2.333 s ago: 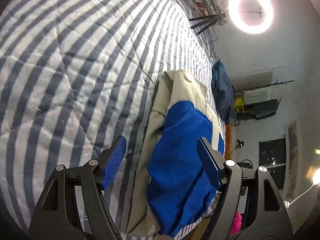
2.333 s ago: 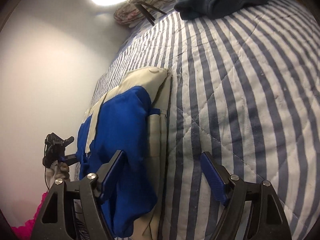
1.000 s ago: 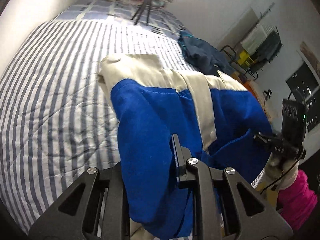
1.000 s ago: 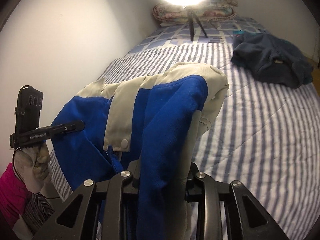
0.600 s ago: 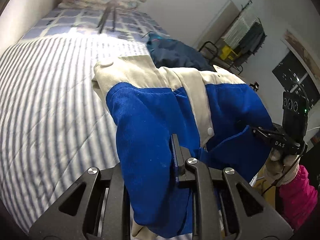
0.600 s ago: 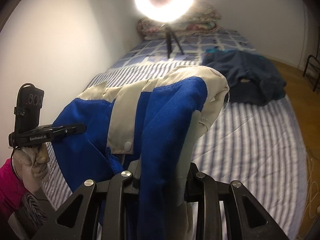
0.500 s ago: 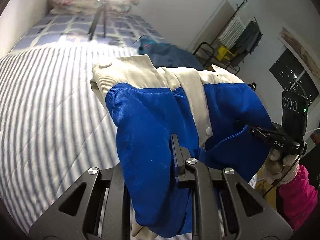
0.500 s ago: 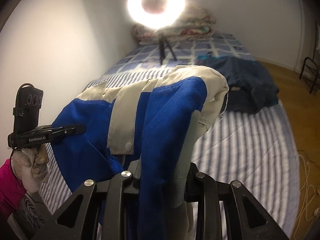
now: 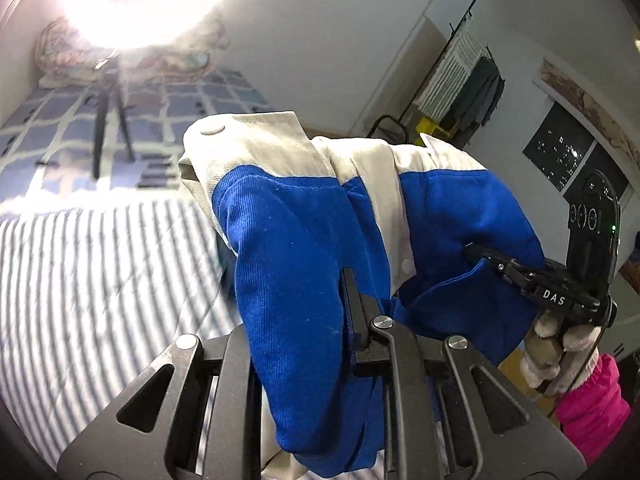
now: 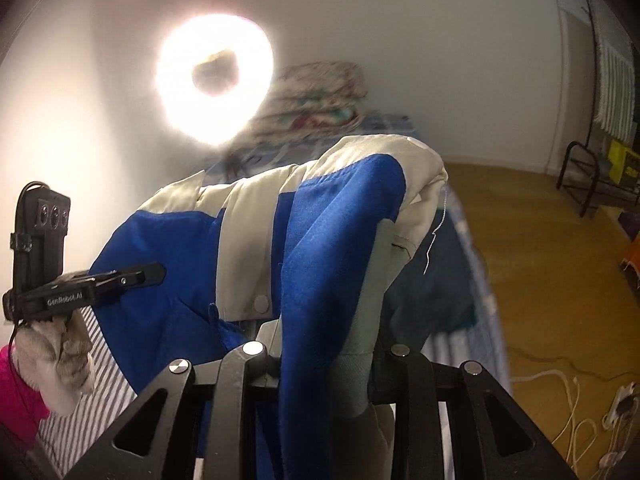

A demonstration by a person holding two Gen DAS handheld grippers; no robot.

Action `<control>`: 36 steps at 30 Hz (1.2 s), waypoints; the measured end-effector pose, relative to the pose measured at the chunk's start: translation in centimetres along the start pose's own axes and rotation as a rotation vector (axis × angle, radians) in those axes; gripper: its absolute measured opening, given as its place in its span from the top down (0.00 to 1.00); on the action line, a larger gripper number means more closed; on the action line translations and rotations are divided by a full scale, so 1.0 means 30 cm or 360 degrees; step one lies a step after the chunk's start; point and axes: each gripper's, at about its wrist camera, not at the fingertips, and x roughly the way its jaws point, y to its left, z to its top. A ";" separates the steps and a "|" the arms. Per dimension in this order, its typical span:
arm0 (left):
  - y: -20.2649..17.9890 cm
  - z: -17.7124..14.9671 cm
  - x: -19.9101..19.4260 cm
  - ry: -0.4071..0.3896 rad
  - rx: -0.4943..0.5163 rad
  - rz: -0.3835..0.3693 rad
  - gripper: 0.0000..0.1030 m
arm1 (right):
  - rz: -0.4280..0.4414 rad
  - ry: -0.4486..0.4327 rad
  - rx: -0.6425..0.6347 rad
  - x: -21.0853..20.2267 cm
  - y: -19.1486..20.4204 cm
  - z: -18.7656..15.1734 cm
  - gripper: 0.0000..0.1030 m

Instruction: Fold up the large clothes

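Both left tongs (image 9: 320, 312) and right tongs (image 10: 320, 344) are clamped on the blue-and-cream corduroy jacket (image 9: 304, 240), bunched above the striped bed (image 9: 100, 280).

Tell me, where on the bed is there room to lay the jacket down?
The striped blanket lies bare left of the blue and cream jacket, up to the tripod. Toward the bed's head it is crowded with the ring light and stacked bedding.
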 end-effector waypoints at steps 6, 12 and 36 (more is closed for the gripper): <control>-0.024 0.113 0.174 -0.0119 -0.0041 0.0003 0.86 | -0.0156 -0.0060 -0.0019 0.107 -0.102 0.136 0.75; 0.004 0.175 0.322 -0.0184 -0.0083 0.0051 0.86 | -0.0232 -0.0146 -0.0020 0.199 -0.149 0.206 0.75; 0.221 0.105 0.714 0.0086 0.0019 0.0635 0.62 | -0.0689 0.0224 0.0119 0.663 -0.347 0.092 0.36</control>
